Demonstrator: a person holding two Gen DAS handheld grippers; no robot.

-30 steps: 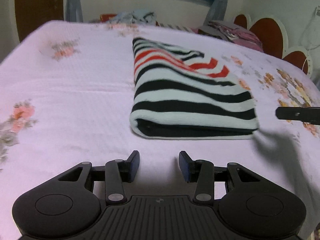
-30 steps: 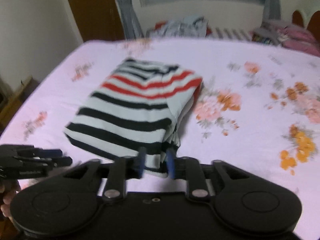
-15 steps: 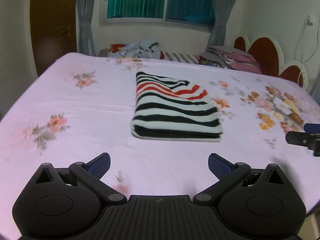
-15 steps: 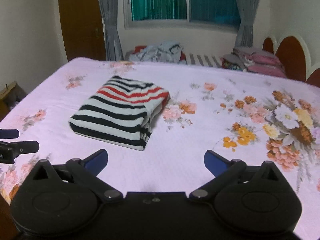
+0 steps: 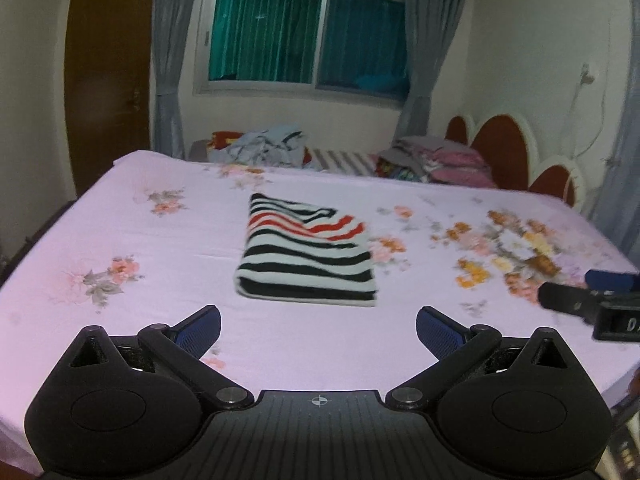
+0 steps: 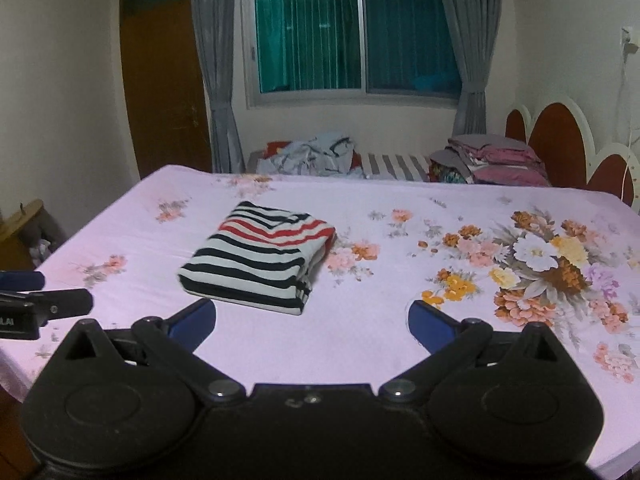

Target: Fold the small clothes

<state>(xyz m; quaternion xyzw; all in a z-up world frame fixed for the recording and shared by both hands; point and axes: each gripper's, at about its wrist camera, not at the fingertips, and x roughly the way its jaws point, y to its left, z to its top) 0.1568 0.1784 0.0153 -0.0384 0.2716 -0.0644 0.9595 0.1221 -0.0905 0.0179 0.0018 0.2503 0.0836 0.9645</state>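
Left gripper [image 5: 318, 330]: jaws spread to their widest, blue pads [image 5: 200, 328] apart, nothing between them. Right gripper [image 6: 312, 326]: likewise wide, nothing held. Over the last second both sets of jaws have been opening, from nearly together to full spread, with only bare sheet between them.

The striped garment [image 5: 308, 254] lies folded into a compact rectangle on the bed [image 5: 120, 216], just beyond both grippers and clear of each. Its long axis runs from the grippers' side away toward the window [image 5: 304, 32]. The thick folded edge, black-and-white bands, faces the grippers; the red-and-white bands lie at the end nearer the window. In the right wrist view the garment [image 6: 260, 262] sits left of the large flower print [image 6: 540, 256] on the sheet, its layered open side turned toward that print.

Change against earlier frames: a second ago the garment filled the near field, with the right gripper's pads at its near edge. It now appears smaller and further from both grippers, unchanged in shape and placement on the bed.

Beyond the garment, loose clothes [image 5: 268, 146] and a folded stack [image 5: 436, 160] sit past the bed's far edge, below the window.

Writing: white letters on the left gripper's side [image 6: 16, 322] in the right wrist view, partly cut off and not fully legible.
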